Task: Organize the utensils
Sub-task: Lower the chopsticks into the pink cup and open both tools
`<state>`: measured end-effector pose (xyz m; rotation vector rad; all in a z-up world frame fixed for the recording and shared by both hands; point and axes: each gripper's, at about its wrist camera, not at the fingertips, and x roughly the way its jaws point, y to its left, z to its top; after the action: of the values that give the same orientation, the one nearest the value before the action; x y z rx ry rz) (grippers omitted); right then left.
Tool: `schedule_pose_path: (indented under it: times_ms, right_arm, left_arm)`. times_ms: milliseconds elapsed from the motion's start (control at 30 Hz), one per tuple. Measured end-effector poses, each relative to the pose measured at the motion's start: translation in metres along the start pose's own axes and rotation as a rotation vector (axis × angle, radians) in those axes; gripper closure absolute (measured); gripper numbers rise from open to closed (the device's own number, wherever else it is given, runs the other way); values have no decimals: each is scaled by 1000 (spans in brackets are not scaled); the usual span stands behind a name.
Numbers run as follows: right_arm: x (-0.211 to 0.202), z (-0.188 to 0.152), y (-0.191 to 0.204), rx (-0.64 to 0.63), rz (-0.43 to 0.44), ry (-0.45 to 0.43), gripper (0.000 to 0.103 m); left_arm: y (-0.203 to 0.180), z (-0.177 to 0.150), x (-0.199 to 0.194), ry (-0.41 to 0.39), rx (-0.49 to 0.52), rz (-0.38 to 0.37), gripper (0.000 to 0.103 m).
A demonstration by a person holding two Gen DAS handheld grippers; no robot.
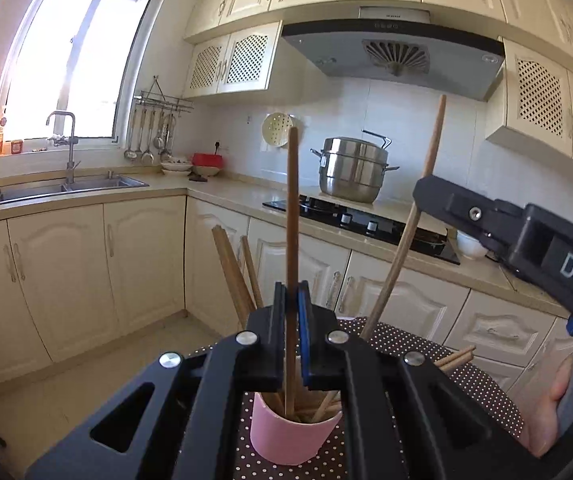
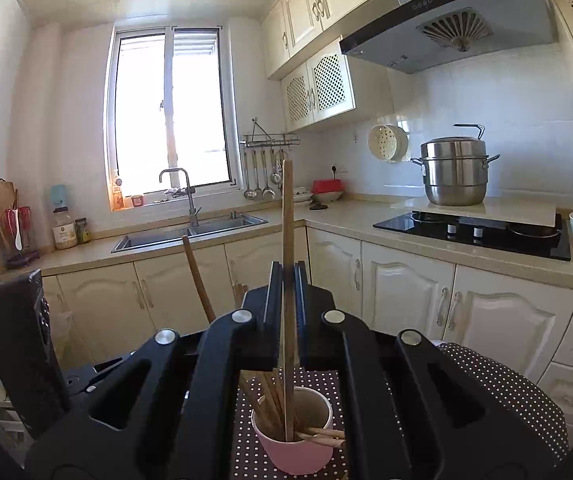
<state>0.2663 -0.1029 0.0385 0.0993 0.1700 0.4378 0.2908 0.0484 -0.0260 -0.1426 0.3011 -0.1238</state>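
Chopsticks fill a pink cup (image 1: 286, 436) on a dotted cloth (image 1: 446, 364). The left gripper (image 1: 291, 300) pinches one chopstick (image 1: 292, 216) that stands straight up, its low end inside the cup. The right gripper (image 2: 287, 280) pinches another chopstick (image 2: 287, 240) the same way, over the same cup (image 2: 298, 452).

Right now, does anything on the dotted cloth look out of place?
Yes. A few chopsticks lie loose on the dotted cloth beyond the pink cup, not in it. Each tongs holds one chopstick upright over the cup, where others lean.
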Motion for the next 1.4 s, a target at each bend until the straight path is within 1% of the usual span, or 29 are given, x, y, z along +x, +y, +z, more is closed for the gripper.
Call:
schedule_pose_path:
  times_ms: [200,300,367,467,500,600,667,700,733,800,867,967,1100,1200,1400]
  right_arm:
    - [2,-13,1,-12,-8,41,97]
    - [2,-20,0,-12,-11,61,97]
    - [2,-23,-1,-11,-15,72,97]
    - [2,-26,-1,-10,-19,84,97]
    - [1,-27,-1,-12,-20,86,97]
    - [0,-29,-2,-12,-24,93,97]
    - [-1,-31,-2,-12,-28,98,96]
    - [-1,-32,-2,-11,-29,102,96]
    - [-1,-33,-2,-11,-31,105,96]
    - [-2,-36,-1,-17,-37,106,96]
    - [-3,-39,1,-27,-39,105,97]
    - [-1,-44,3,-37,-40,117,97]
    - [-3,-50,5,-34,-42,124,96]
    - [-9,-47,4,-10,-34,111,96]
    - [-25,-36,11,-18,-28,81,96]
  left_arm:
    - [2,-23,10,63,2,-7,97]
    - [3,-27,8,53,12,-2,97]
    - [5,-25,6,62,2,-20,97]
    - [7,-24,3,54,-8,-10,96]
    - [8,-23,3,56,-12,-11,94]
    - [12,-21,-4,31,-32,19,68]
    - [14,-20,-8,23,-35,18,67]
    - [13,-19,-9,22,-32,20,64]
    - [13,-19,-12,16,-28,30,59]
    - [14,-19,-16,13,-24,47,56]
    - [15,-18,-20,10,-25,59,55]
    - [17,-16,-26,9,-28,76,50]
    - [23,-13,-34,13,-40,89,47]
    - [25,-12,-41,13,-42,95,44]
    - [25,-7,-61,-4,-34,97,40]
